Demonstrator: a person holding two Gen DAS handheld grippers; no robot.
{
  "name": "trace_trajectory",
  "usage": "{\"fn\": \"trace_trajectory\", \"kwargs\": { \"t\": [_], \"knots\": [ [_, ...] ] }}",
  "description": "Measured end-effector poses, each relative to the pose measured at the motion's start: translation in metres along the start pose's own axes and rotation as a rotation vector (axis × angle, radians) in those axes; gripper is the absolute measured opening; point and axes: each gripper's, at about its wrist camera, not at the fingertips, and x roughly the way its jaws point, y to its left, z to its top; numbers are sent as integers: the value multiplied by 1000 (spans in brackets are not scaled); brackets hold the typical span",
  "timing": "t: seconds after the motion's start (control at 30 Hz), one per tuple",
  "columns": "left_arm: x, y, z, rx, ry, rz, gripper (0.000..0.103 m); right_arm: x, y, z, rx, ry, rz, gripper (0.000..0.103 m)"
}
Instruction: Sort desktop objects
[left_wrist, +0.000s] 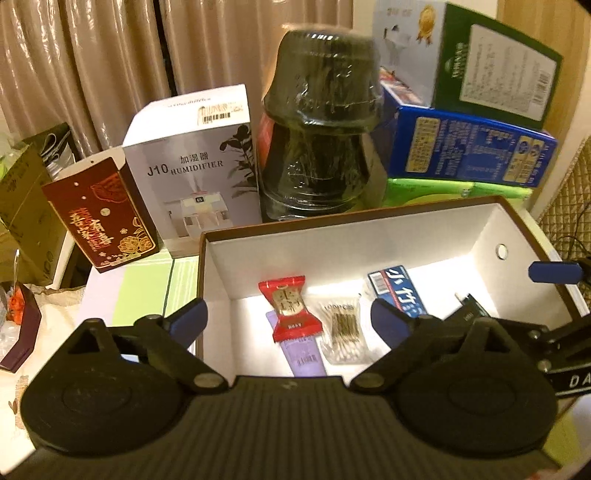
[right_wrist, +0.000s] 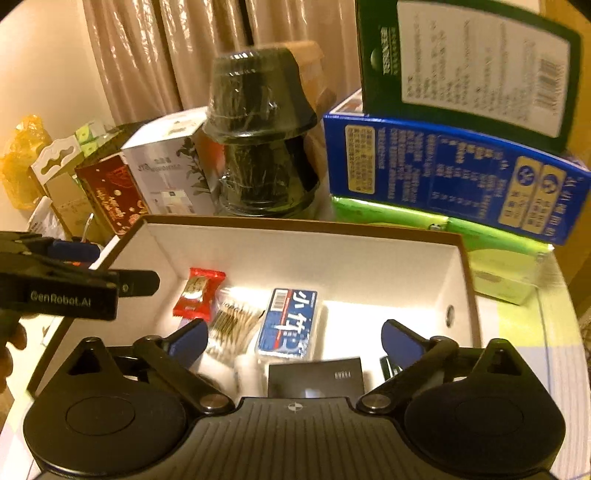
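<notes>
Both grippers hang over the open white cardboard box with a brown rim (left_wrist: 369, 236), low in each frame. The left gripper (left_wrist: 291, 319) and the right gripper (right_wrist: 295, 338) both stand spread wide, blue pads holding nothing. On the box floor, mid-frame, lie a red candy wrapper (left_wrist: 290, 308), a clear bag of cotton swabs (left_wrist: 341, 332), a lilac tube (left_wrist: 304, 356) and a blue-and-white packet (right_wrist: 288, 325).
</notes>
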Motion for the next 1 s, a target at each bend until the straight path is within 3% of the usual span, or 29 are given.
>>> {"fn": "trace_trajectory", "kwargs": {
  "t": [0.17,1.0],
  "knots": [
    [-31,-4,-15,3,-25,9,101,-31,10,-20,-26,-20,-23,101],
    [-148,-21,-94,-57,-48,72,102,-149,33,-85,37,-86,-40,101]
  ]
}}
